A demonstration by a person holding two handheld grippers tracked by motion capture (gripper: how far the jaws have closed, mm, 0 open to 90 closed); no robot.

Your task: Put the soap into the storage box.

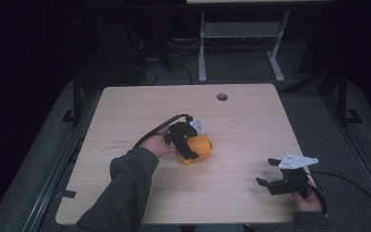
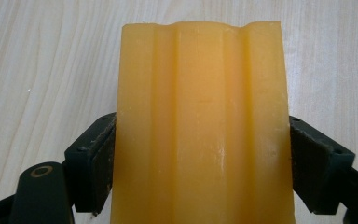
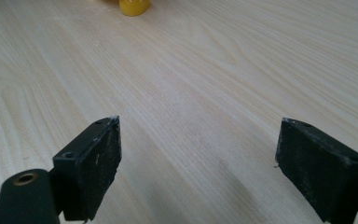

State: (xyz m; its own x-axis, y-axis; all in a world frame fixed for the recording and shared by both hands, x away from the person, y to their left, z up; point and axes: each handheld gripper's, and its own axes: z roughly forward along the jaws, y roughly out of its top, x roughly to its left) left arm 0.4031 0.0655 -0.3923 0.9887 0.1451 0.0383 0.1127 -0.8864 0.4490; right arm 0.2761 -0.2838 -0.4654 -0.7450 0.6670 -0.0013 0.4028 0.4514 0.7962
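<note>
A yellow-orange block [image 1: 201, 149] with lengthwise ridges sits near the middle of the wooden table [image 1: 125, 111]. My left gripper [image 1: 196, 145] is shut on it; in the left gripper view the block [image 2: 200, 126] stands between both black pads [image 2: 95, 163], which press on its two sides. My right gripper [image 1: 266, 172] hovers low near the table's front right, held by a hand, jaws wide apart with bare wood between them [image 3: 198, 154]. A small piece of the yellow block [image 3: 134, 7] shows at the top edge of the right gripper view.
A round cable hole [image 1: 221, 96] sits near the table's far edge. Cables trail from both grippers. Beyond the table stand a metal table frame [image 1: 241, 43] and dark floor with loose cables.
</note>
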